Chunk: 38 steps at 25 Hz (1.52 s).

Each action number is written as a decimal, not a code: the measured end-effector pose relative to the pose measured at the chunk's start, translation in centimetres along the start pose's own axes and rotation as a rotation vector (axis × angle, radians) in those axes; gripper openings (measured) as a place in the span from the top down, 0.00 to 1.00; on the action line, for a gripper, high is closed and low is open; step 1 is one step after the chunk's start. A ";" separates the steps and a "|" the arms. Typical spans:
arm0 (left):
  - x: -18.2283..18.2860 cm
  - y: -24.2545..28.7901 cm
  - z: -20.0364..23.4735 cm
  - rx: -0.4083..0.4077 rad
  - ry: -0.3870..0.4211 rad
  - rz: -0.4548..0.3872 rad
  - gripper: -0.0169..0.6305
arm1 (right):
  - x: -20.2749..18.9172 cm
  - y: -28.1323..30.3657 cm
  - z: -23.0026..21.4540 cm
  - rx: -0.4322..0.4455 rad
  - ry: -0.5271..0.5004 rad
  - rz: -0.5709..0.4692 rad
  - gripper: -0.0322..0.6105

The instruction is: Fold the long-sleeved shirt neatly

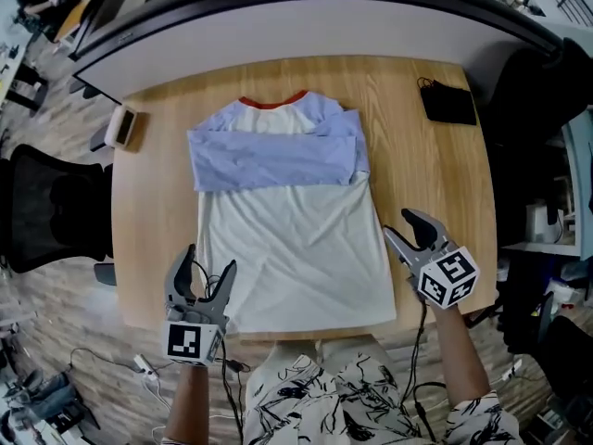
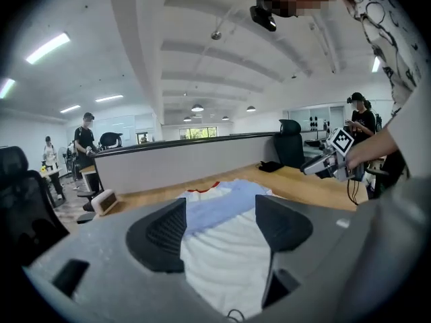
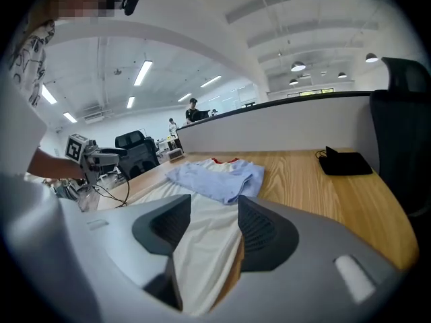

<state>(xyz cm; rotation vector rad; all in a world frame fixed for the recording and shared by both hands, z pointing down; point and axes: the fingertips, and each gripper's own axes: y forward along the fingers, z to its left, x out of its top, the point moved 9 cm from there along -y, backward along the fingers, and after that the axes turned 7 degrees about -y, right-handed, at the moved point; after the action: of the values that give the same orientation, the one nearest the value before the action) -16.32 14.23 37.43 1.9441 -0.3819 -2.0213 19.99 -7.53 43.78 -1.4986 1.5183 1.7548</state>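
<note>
The long-sleeved shirt (image 1: pixel 292 248) lies flat on the wooden table (image 1: pixel 422 170), white body toward me, red collar at the far end. Its light blue sleeves (image 1: pixel 278 156) are folded across the chest. My left gripper (image 1: pixel 210 260) hovers over the shirt's near left hem corner, open, with nothing between its jaws. My right gripper (image 1: pixel 398 222) hangs beside the shirt's right edge, also open and holding nothing. In the left gripper view the shirt (image 2: pixel 222 261) shows below the left gripper (image 2: pixel 220 210). In the right gripper view the shirt (image 3: pixel 209 237) lies under the right gripper (image 3: pixel 214 207).
A black pouch (image 1: pixel 448 102) lies at the table's far right corner. A small white device (image 1: pixel 121 126) sits at the far left edge. A black chair (image 1: pixel 46 207) stands left of the table, and a curved counter (image 1: pixel 278 17) runs behind it.
</note>
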 end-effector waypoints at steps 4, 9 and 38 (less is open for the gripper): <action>-1.9 -6.5 1.5 0.028 0.024 -0.008 0.47 | -2.6 -2.9 4.4 -0.032 0.004 0.011 0.57; -4.1 -14.2 3.0 0.052 0.043 -0.003 0.47 | -6.5 -5.8 9.5 -0.057 0.017 0.077 0.55; -25.1 -15.1 -1.1 0.068 -0.171 0.231 0.50 | -21.4 -10.8 14.5 -0.331 0.170 0.154 0.52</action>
<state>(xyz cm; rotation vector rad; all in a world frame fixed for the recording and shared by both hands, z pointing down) -15.00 38.08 54.35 1.6794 -0.6901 -2.0496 29.84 16.15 55.05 -1.7682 1.5141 2.0982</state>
